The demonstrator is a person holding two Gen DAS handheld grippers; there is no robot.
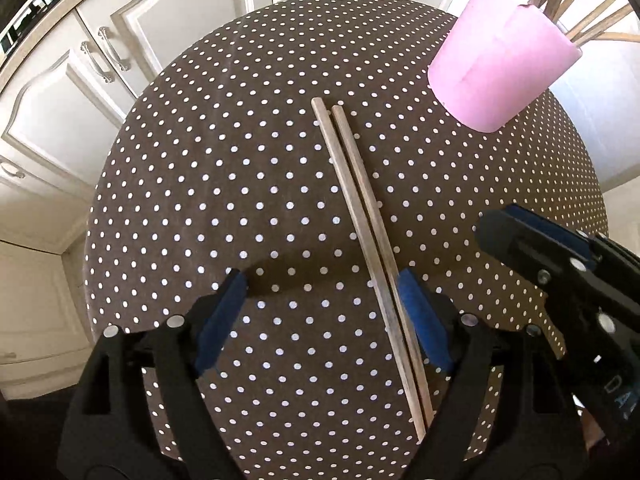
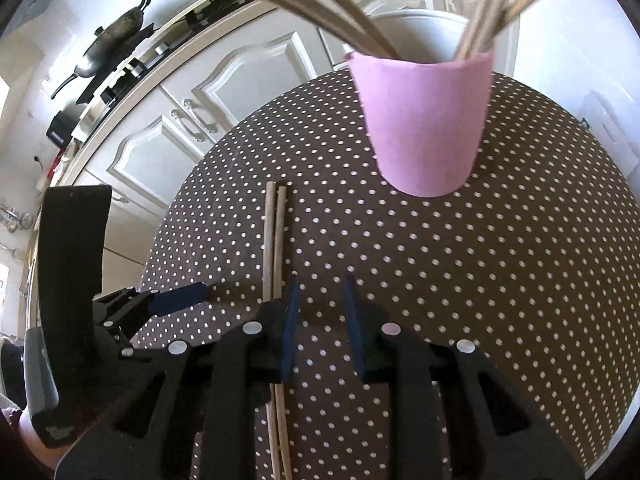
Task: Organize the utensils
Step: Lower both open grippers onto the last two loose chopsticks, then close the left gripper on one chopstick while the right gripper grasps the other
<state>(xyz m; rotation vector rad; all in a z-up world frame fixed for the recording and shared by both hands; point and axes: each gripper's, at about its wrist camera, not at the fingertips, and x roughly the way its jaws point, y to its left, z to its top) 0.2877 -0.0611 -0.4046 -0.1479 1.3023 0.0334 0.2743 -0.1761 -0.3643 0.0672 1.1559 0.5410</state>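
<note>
Two wooden chopsticks (image 1: 360, 216) lie side by side on the brown polka-dot table (image 1: 200, 200); they also show in the right wrist view (image 2: 275, 240). My left gripper (image 1: 322, 294) is open and straddles them, with its right pad right beside the pair. My right gripper (image 2: 318, 312) is open and empty, just right of the chopsticks; it appears in the left wrist view (image 1: 532, 248). A pink cup (image 2: 426, 120) stands at the far side holding several wooden sticks (image 2: 484, 12); the cup also shows in the left wrist view (image 1: 496, 68).
White kitchen cabinets (image 1: 80, 92) stand beyond the round table's far edge. A stove with a dark pan (image 2: 108, 48) is at the far left. My left gripper (image 2: 176, 300) sits at the left in the right wrist view.
</note>
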